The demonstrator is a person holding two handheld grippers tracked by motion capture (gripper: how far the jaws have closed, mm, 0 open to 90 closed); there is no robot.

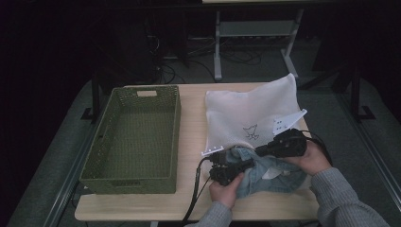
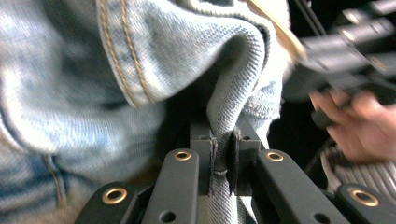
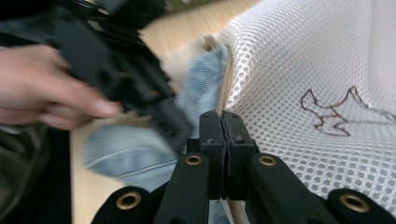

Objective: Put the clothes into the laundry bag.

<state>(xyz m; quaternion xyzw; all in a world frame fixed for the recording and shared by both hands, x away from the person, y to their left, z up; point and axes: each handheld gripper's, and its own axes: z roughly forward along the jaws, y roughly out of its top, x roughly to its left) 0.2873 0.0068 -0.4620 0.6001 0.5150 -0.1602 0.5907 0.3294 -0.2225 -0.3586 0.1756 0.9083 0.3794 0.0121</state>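
In the left gripper view, the denim garment (image 2: 93, 93) runs past the top, left and bottom edges, so its full shape cannot be told, and the fold between the jaws hides whatever lies behind them. Right of those jaws, the other hand (image 2: 355, 126) and the right gripper (image 2: 341, 51) are smeared by blur. In the right gripper view, the left gripper (image 3: 116, 70) and the hand (image 3: 42, 88) holding it, left of the jaws, are blurred too, and the white mesh bag (image 3: 317, 84) is cut off at the top and right. In the high view, the garment's inner end sits hidden inside the bag's mouth (image 1: 236, 150), and the jaw tips are too small to tell.
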